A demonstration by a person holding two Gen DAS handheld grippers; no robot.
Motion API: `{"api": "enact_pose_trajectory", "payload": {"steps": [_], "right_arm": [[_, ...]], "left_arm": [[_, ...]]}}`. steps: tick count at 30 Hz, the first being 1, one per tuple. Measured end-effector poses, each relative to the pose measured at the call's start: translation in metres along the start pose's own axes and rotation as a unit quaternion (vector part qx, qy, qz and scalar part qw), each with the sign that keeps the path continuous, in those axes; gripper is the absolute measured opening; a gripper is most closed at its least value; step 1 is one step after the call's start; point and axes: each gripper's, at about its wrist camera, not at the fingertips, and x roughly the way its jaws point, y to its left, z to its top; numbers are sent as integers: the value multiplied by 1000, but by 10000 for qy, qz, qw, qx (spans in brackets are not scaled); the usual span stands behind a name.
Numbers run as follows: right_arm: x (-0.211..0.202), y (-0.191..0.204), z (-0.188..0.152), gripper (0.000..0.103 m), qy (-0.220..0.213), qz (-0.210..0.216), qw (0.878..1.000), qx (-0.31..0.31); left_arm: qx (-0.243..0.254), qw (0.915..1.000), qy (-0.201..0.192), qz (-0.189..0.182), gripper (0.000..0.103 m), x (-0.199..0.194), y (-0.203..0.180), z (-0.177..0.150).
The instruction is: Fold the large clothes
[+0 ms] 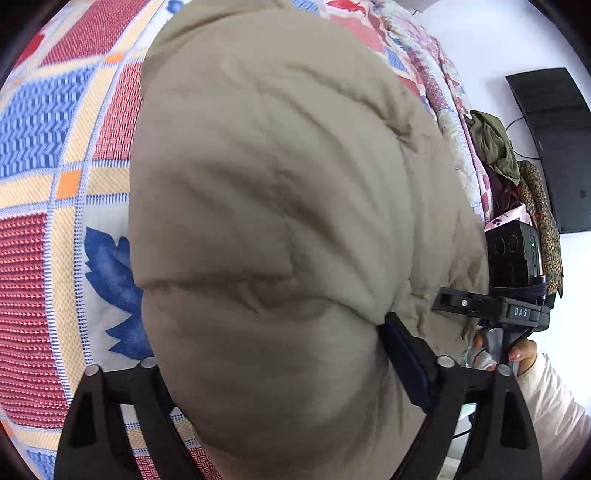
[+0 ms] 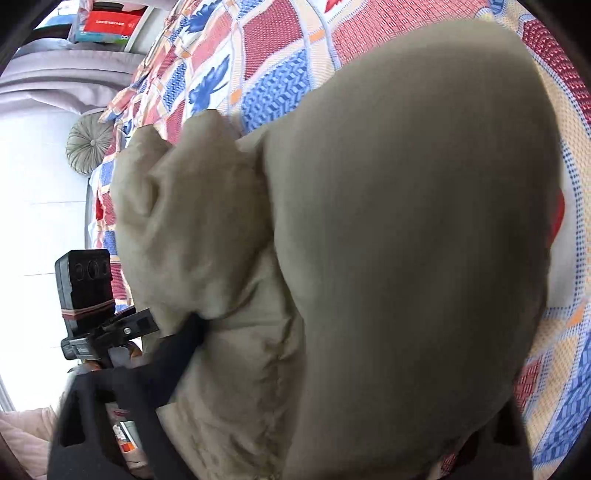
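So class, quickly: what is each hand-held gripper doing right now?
Left hand-held gripper: closed on the padded beige garment.
Right hand-held gripper: closed on the same garment.

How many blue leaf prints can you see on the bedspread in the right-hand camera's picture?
2: one blue leaf near the top edge, another blue leaf just below it. The beige padded coat may hide more.

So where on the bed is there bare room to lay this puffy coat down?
Bare patchwork bedspread lies open beside the beige coat, on the far side from the other gripper, and beyond its top end. It is crowded along the bed's edge, where a rumpled floral quilt and heaped clothes sit.
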Motion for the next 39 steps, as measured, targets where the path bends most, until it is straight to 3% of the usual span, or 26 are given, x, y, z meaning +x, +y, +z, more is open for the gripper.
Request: {"api": "enact_pose_trajectory", "payload": {"steps": [3,6,16,22,29,34,37,39], "right_arm": [[-5,11,-4,43,-91,237,9996,-81],[-9,31,-8,38,-193,305,9990,-274],[-4,112,5,38,-484,858,9923,-751],[33,169,33,38,-487,1165,9862,-1073],[101,224,68,38,-431,1458,9807,-1229],[148,241,88,38,-406,1306,9831,-1221],[170,228,93,38,-370,946,9902,-962],[178,217,93,44,-379,756,9940,-700]], "left_arm": [[82,9999,-82,-47,76,-10,-6,1],[147,9997,-191,-105,74,-25,-10,3],[286,9955,-899,9,74,-118,5,34],[110,9908,-1320,267,74,-173,53,61],[-88,9844,-1664,567,74,-226,147,85],[-315,9824,-1655,805,74,-211,193,99],[-466,9818,-1569,966,77,-195,213,98],[-467,9810,-1585,1020,80,-191,218,96]]}}
